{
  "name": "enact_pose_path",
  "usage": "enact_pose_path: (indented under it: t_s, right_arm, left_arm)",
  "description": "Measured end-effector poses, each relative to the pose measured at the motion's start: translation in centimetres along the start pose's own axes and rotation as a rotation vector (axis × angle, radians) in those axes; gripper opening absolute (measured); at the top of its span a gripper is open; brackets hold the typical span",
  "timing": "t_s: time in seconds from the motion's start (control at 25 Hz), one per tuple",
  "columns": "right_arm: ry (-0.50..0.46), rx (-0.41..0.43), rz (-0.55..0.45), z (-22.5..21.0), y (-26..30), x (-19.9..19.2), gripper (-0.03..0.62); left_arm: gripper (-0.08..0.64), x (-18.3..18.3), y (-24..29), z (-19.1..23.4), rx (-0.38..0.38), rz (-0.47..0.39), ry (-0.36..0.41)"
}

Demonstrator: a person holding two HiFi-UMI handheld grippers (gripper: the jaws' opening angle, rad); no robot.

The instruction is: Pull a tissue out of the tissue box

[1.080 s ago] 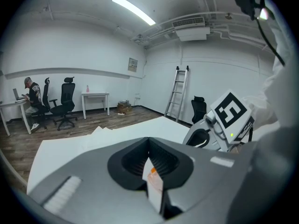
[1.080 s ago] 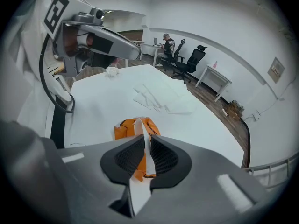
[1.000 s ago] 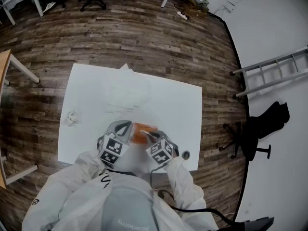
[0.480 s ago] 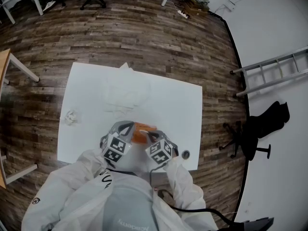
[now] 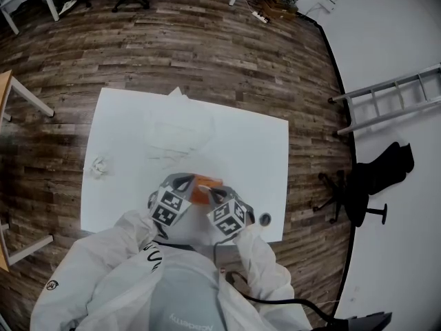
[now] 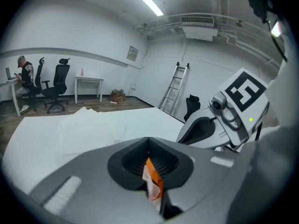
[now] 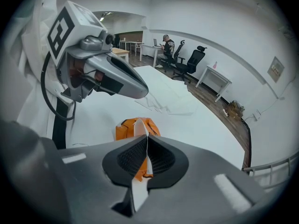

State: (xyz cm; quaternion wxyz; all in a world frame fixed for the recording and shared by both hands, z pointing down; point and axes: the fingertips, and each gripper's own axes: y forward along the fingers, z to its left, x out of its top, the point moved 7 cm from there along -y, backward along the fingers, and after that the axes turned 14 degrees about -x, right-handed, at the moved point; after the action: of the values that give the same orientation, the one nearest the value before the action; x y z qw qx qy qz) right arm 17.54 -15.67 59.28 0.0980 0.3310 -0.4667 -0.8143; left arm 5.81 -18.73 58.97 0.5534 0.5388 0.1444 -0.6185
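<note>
The orange tissue pack lies at the table's near edge, right before you. Your right gripper is clamped on a white tissue standing up from it. Your left gripper pinches what looks like the pack's wrapper edge. A crumpled tissue sits by the table's left edge.

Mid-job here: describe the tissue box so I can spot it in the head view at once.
Start from the white table on the wood floor and go to its near edge, in front of the person. The tissue box sits there between the left gripper and right gripper. It is the only orange thing; the flat tissues and crumpled tissue farther off are white.
</note>
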Motion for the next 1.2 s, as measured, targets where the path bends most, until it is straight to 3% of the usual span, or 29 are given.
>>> enact_pose_path:
  t_s: [0.28, 0.72, 0.92, 1.2]
  right_arm:
    - [0.009, 0.001, 0.0, 0.0, 0.0, 0.1, 0.005]
    - [0.03, 0.009, -0.004, -0.1, -0.4, 0.1, 0.005]
    - [0.043, 0.008, -0.002, -0.3, -0.4, 0.0, 0.005]
    - [0.056, 0.009, -0.003, -0.4, 0.0, 0.0, 0.005]
  left_arm:
    - [0.0, -1.0, 1.7, 0.0, -0.037, 0.004, -0.076]
    - [0.0, -2.0, 3.7, 0.8, -0.013, -0.024, -0.241]
    - [0.0, -2.2, 4.0, 0.5, -0.028, -0.001, -0.191]
    - [0.0, -2.4, 2.8, -1.0, -0.048, 0.105, -0.071]
